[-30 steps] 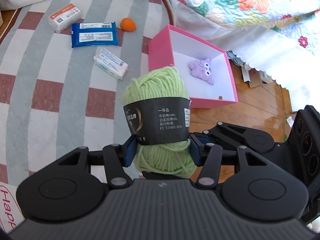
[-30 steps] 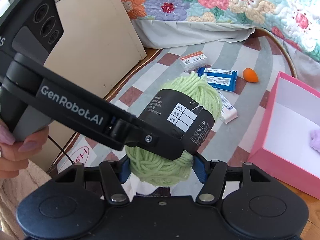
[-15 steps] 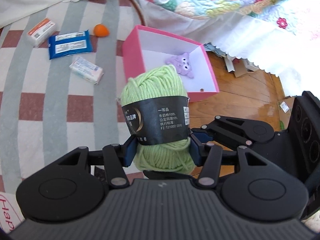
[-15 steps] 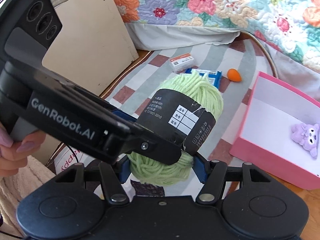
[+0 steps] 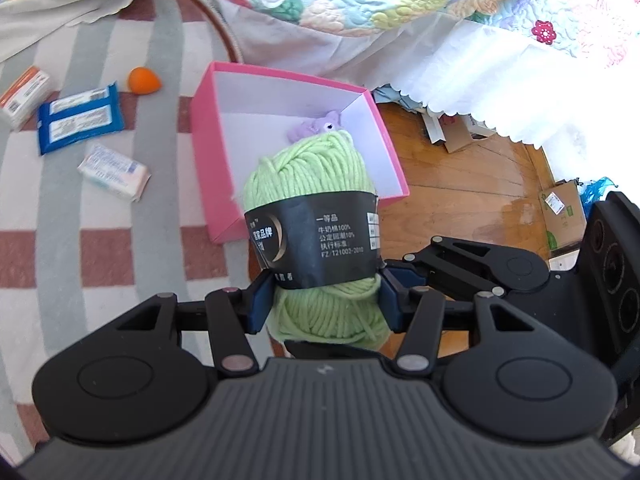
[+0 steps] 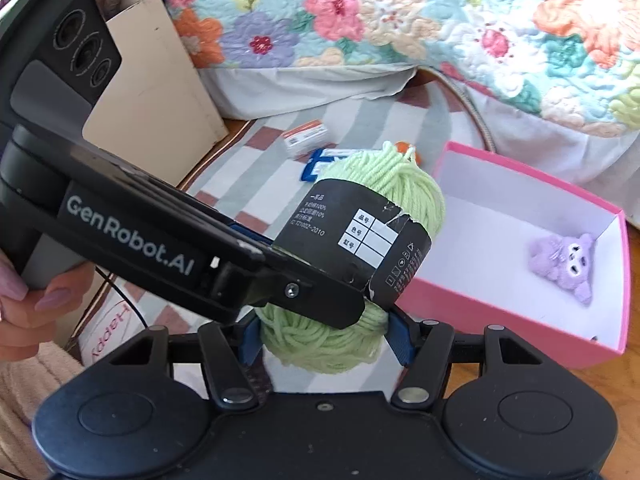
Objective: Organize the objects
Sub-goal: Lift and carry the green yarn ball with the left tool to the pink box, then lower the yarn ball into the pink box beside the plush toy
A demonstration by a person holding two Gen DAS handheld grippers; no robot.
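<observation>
Yarn (image 5: pixel 308 184), a green ball with a black paper band, is sitting pinched in both claws at once: the left claw (image 5: pixel 322 300) is pressing its blue pads against the ball's lower half from either side, and the right claw (image 6: pixel 324 340) is gripping the same end crosswise. The ball's long axis is running straight out along the fingers, away from both claws. Just beyond its far tip, the pink box (image 5: pixel 208 152) is lying open on the floor, nearer the right claw's side, with a purple plush toy (image 6: pixel 564 264) resting inside. Judging by this, lowering forward should land it inside.
</observation>
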